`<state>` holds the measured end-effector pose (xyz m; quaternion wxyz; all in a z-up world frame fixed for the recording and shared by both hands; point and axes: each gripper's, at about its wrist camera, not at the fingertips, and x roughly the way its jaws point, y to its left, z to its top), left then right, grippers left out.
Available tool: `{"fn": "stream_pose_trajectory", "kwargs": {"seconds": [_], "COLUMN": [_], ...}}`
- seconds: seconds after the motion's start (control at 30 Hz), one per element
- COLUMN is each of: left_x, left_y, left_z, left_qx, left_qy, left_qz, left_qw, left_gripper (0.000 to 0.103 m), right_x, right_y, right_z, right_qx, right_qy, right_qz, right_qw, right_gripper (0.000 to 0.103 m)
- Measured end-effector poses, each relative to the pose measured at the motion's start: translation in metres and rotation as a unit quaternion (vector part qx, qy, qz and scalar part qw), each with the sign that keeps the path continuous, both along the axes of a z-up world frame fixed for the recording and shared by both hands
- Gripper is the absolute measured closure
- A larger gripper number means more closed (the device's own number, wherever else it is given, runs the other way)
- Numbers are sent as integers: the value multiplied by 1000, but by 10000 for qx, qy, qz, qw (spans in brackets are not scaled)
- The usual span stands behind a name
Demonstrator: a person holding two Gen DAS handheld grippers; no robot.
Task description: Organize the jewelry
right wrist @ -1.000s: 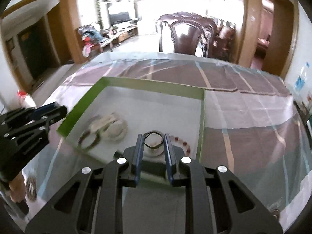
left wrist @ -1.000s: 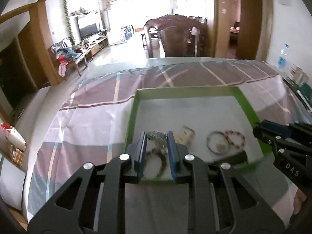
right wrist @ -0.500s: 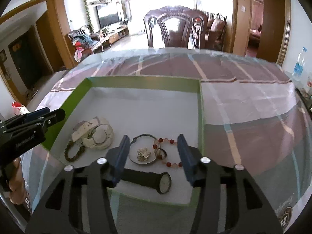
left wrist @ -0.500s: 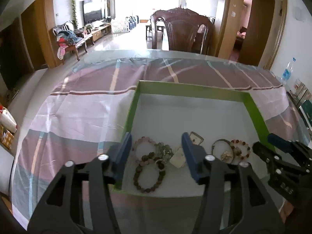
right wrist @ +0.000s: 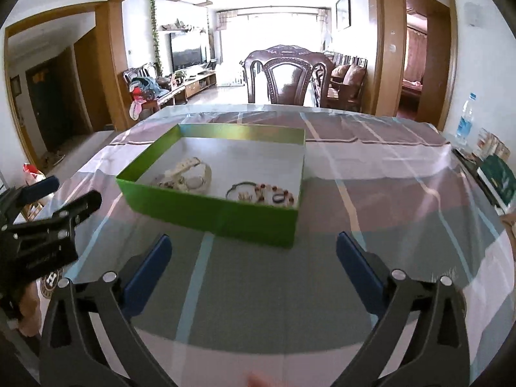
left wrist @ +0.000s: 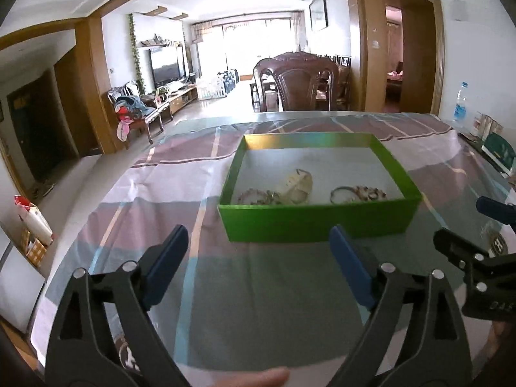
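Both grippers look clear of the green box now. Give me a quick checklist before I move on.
1. Left gripper empty, jaws opening: ok.
2. Right gripper empty, jaws opening: ok.
3. Both grippers outside the green box: ok.
4. Jewelry lying inside the box: ok.
5. Pieces sorted rather than tangled: cannot tell, near wall hides part.
6. No jewelry left on the tablecloth: cannot tell, its near edge is hidden by the grippers.
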<state>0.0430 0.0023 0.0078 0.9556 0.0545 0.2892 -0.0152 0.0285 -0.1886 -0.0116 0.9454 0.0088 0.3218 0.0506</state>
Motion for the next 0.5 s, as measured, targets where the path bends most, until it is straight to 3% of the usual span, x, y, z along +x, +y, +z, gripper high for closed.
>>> {"fn": "stream_pose_trajectory", "kwargs": {"seconds": [0.5], "left_x": [-19], "left_y": [-3], "left_z": [1], "left_qx": [-192], "left_qy": [44], "left_qz": [-134], "left_qw": [9997], "left_gripper": [6], "right_x": [-14], "right_y": [8], "right_z": [8], "right_qx": [-77], "right_qy": [-251], "right_qz": [15], "right_qw": [9997], "right_gripper": [3]}}
